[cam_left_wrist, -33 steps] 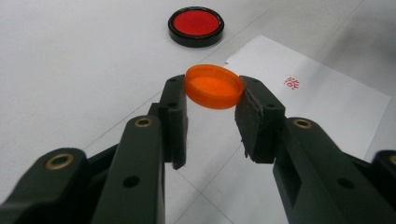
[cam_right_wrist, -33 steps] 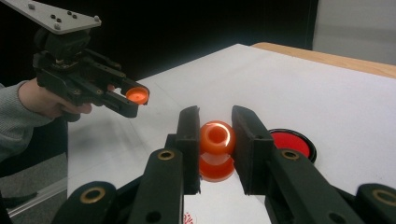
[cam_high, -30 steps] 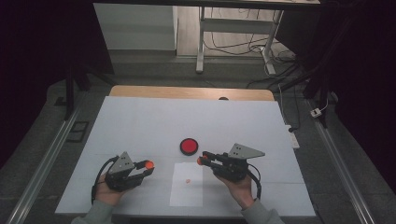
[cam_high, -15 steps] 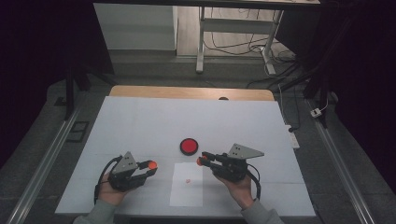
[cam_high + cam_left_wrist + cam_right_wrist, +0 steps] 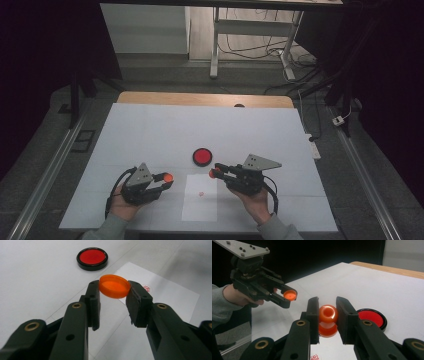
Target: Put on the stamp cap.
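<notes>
My left gripper (image 5: 167, 178) (image 5: 115, 288) is shut on a small orange cap (image 5: 115, 286) (image 5: 168, 177), gripped by its rim, just above the table. My right gripper (image 5: 216, 174) (image 5: 328, 305) is shut on an orange spool-shaped stamp body (image 5: 328, 319) (image 5: 214, 173) with its hollow end facing the left gripper (image 5: 287, 297). The two orange parts are apart, tips pointing at each other over a white sheet of paper (image 5: 199, 202) (image 5: 162, 293). The sheet bears a small red stamp mark (image 5: 201, 193) (image 5: 146, 287).
A round red ink pad in a black rim (image 5: 202, 156) (image 5: 92, 258) (image 5: 372, 317) lies open just beyond the paper, between the grippers. A white mat (image 5: 200, 130) covers the wooden table (image 5: 200, 99). Dark floor, rails and cables surround it.
My left gripper has edged a little to the right with the cap, closer to the right gripper. The right gripper has hardly moved.
</notes>
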`<state>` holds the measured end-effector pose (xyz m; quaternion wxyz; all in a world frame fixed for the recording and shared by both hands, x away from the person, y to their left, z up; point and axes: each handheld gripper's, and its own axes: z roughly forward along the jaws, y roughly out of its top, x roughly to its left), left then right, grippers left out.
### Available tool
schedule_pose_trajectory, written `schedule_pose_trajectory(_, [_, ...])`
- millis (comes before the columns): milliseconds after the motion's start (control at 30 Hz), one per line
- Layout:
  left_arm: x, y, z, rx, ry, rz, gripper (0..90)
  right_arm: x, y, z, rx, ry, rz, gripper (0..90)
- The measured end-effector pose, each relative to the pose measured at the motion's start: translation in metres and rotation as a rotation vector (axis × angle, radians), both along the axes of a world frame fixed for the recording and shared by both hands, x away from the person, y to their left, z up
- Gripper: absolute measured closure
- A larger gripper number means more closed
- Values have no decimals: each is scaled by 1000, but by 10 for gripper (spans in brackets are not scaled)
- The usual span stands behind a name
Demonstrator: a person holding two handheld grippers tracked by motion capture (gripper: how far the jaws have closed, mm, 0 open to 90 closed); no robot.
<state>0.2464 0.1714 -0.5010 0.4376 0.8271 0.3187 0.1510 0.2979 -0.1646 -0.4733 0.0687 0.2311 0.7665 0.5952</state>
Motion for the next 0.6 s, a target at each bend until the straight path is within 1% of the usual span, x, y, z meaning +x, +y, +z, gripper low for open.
schedule_pose_trajectory(600, [3, -21, 3, 12, -1, -49, 643, -1, 2, 0, 2, 0, 6, 723])
